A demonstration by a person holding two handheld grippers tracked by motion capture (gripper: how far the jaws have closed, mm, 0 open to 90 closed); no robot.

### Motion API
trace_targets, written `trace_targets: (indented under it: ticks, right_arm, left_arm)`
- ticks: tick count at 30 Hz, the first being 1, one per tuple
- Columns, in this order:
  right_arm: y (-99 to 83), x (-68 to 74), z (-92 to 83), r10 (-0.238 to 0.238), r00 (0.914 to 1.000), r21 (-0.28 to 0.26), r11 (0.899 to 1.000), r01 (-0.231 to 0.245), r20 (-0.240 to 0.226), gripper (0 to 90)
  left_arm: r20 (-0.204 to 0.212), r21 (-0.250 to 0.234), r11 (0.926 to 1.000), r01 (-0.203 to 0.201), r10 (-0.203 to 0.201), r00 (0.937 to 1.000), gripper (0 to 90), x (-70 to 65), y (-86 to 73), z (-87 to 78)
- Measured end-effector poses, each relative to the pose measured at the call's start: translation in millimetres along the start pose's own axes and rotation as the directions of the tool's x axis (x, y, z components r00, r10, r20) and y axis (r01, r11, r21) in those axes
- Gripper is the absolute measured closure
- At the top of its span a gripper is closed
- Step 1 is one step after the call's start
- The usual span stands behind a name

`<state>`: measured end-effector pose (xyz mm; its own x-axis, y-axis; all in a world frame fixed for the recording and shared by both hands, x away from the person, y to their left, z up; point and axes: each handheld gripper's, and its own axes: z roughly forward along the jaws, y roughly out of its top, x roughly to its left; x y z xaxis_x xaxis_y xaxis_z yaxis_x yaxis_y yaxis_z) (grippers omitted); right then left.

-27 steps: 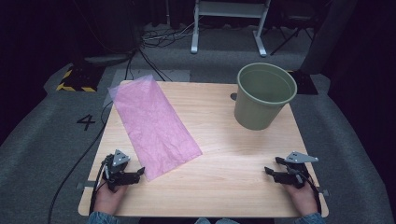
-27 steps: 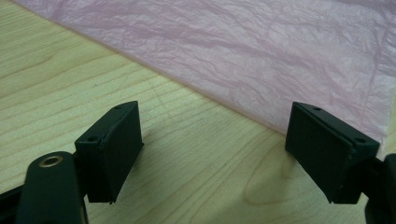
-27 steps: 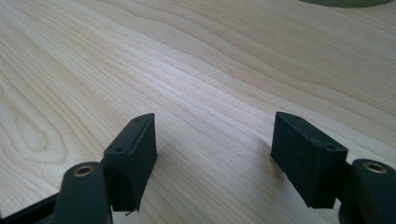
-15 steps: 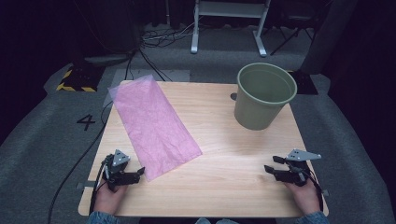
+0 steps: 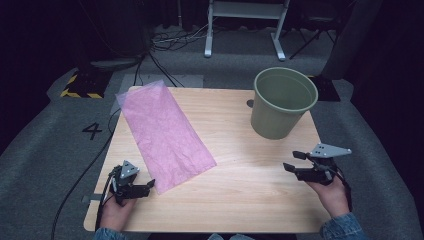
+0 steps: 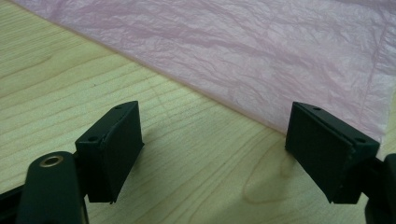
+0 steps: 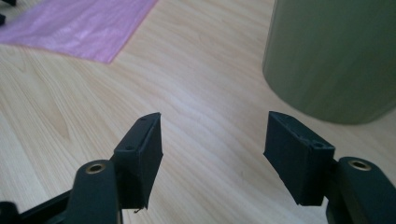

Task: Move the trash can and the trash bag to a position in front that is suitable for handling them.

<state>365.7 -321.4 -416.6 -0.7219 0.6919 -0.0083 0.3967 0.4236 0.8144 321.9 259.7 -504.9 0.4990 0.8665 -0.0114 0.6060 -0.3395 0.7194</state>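
Risk: the thin pink bag lies flat on the worktop; a pinch at its near corner may slip off or only crumple the film. Left gripper, jaws spread and empty, sits just beside that corner. Right gripper, also spread, hovers near the green bucket, well apart from the bag.
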Motion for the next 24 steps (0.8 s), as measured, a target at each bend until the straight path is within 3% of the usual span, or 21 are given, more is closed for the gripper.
trace_targets:
  ticks: [8, 17, 24]
  right_arm:
    - [29.1, -9.7, -12.0, 0.001, 0.9997, -0.051, 0.999, -0.003, -0.025, 37.7]
    - [58.6, -20.1, -20.0, -0.022, 0.9998, -0.07, 0.997, 0.022, -0.001, 38.6]
    - [93.1, -24.0, -21.6, -0.037, 0.9992, -0.099, 0.994, 0.038, 0.016, 39.1]
  left_arm:
    - [-0.002, -0.002, 1.0, -0.001, 0.001, 1.0, 18.7, -0.3, -0.6, -0.5]
    - [0.0, -0.002, 1.0, 0.001, -0.001, 1.0, 18.7, -0.4, -0.5, -0.4]
    - [0.001, -0.002, 1.0, 0.001, -0.001, 1.0, 18.7, -0.4, -0.1, 0.1]
